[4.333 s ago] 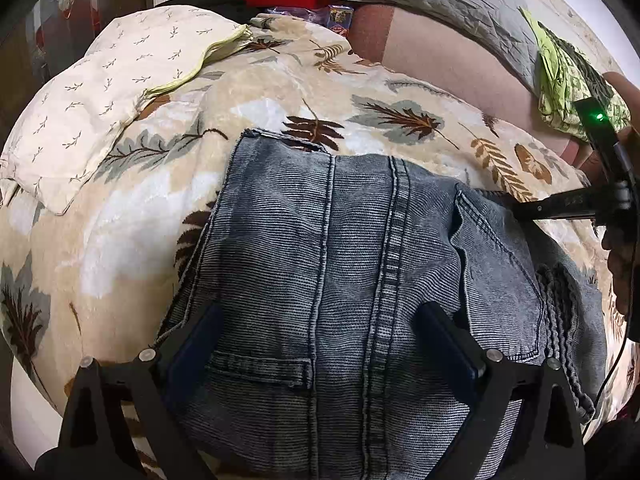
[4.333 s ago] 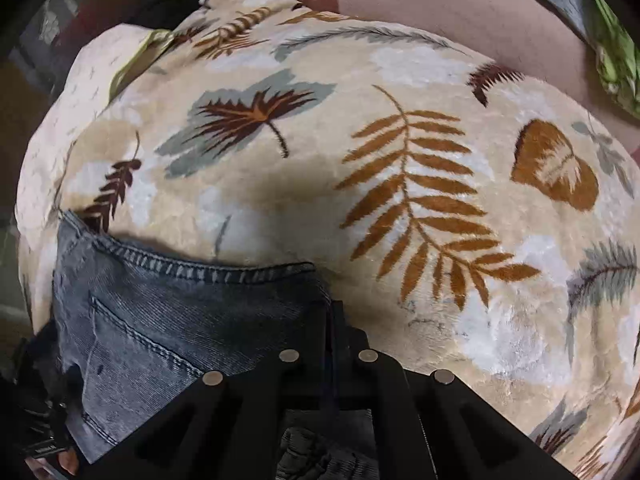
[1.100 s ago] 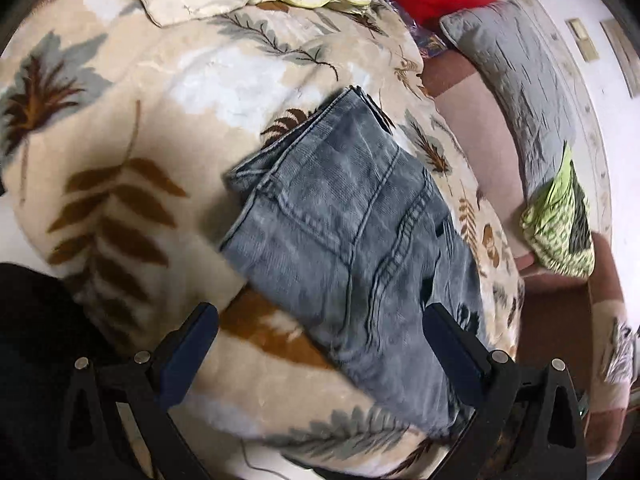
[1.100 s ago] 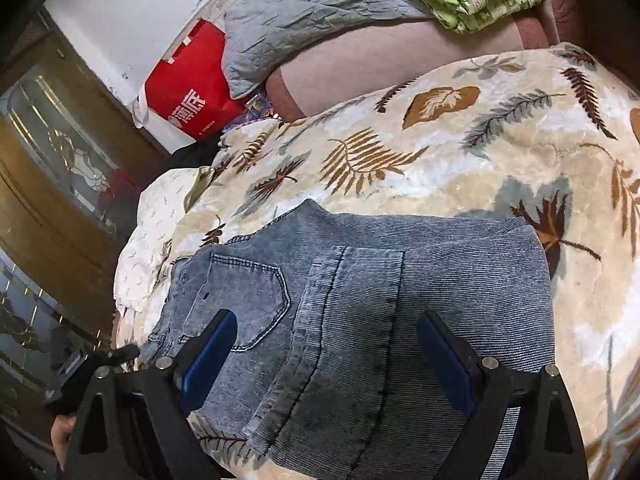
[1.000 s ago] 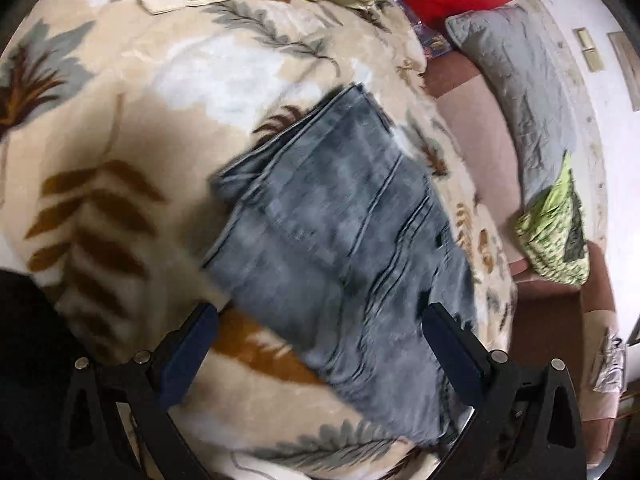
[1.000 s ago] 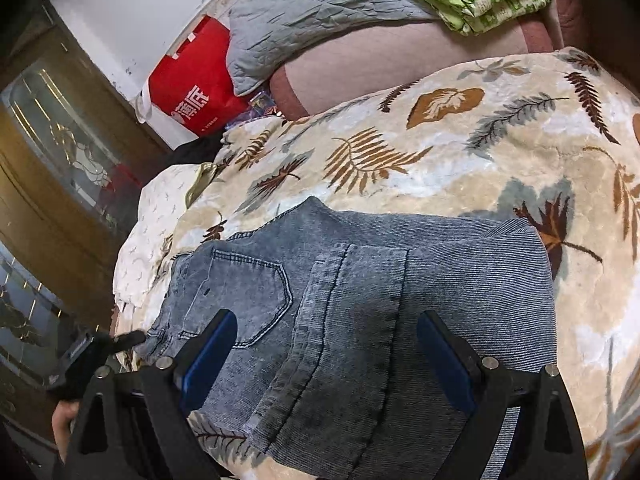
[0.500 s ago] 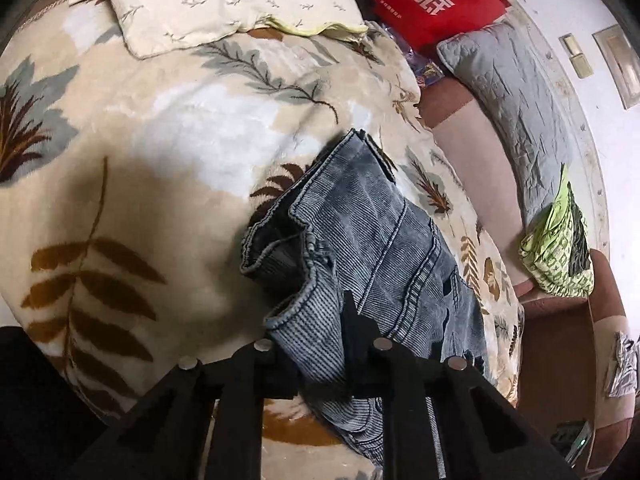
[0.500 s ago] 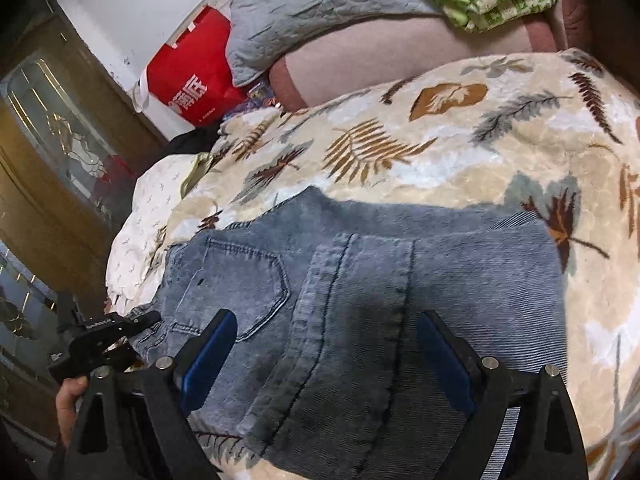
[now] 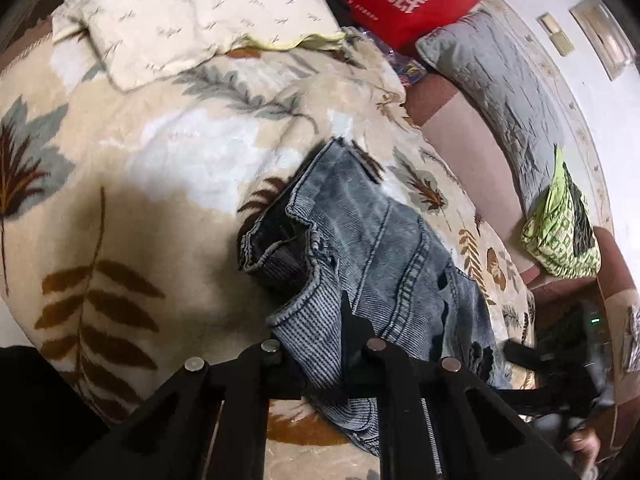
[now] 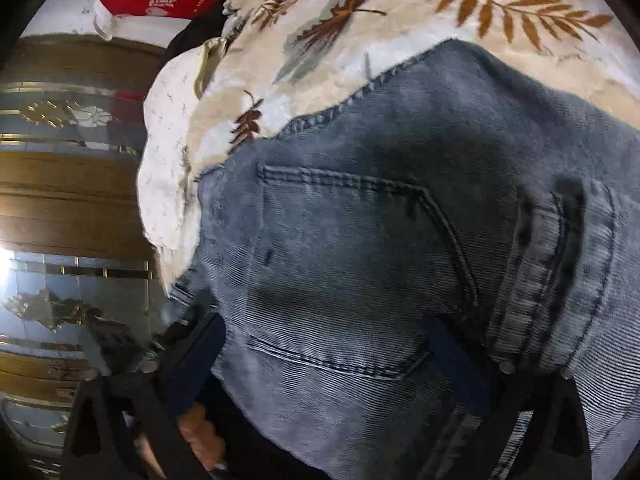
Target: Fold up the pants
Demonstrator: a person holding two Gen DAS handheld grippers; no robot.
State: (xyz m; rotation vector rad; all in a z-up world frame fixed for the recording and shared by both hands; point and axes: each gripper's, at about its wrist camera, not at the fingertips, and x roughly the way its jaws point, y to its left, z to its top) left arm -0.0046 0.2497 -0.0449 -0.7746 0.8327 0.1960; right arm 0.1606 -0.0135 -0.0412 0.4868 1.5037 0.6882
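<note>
A: Pants (image 9: 360, 256), left wrist view: where, and what grips them?
B: Folded on the leaf-print blanket (image 9: 160, 152). Left gripper (image 9: 324, 344) is closing, its jaws pinching a denim edge at the near end.
A: Right wrist view?
B: Pants (image 10: 380, 240) fill the frame, back pocket up. Right gripper (image 10: 332, 364) is opening wide; denim lies between the fingers (image 10: 460, 364), unpinched.

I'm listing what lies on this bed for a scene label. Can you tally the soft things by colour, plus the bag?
Blue-grey: 1, the folded jeans
Cream with small sprigs: 1, the pillow
Beige with leaves: 1, the blanket
Grey: 1, the quilted pillow
Green patterned: 1, the bundled cloth
Red: 1, the bag
Total: 6
</note>
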